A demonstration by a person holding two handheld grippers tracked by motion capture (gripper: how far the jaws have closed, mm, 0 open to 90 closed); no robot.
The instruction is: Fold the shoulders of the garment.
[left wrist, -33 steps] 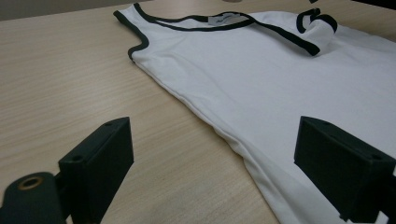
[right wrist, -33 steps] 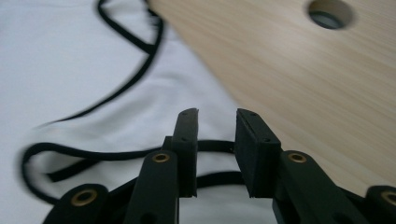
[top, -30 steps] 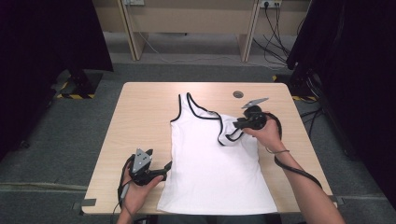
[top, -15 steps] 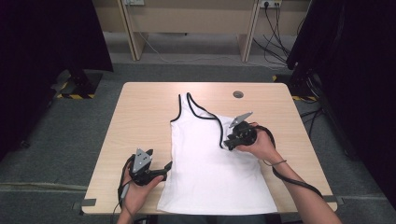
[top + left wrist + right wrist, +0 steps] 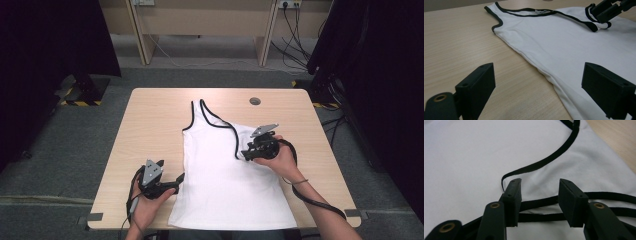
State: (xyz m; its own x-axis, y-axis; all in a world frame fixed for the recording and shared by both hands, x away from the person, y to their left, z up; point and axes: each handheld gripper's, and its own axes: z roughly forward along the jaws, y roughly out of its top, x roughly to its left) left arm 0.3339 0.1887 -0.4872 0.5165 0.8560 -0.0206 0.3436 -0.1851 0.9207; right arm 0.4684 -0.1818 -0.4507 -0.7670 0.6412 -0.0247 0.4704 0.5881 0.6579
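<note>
High view: one white vest (image 5: 225, 185) with black trim, laid flat on the pale wooden surface (image 5: 150, 130), hem toward the person. Its right shoulder strap is folded inward over the chest. Left tongs (image 5: 176, 181) rest on the surface just beside the vest's left edge near the hem, jaws apart. Right tongs (image 5: 246, 154) sit over the folded strap at the vest's right side. One round grey cap (image 5: 255, 101) lies in the surface beyond the vest.

Left gripper view: left tongs (image 5: 537, 85) wide apart, nothing between them but bare surface (image 5: 456, 45) and the vest's side edge (image 5: 564, 45). The right tongs (image 5: 607, 11) show at the top right, on the folded black-trimmed strap.

Right gripper view: right tongs (image 5: 537, 197) have just been opening; jaws stand apart, low over the vest (image 5: 461, 157). Two runs of black trim (image 5: 536, 215) cross the gap between them, not pinched.
</note>
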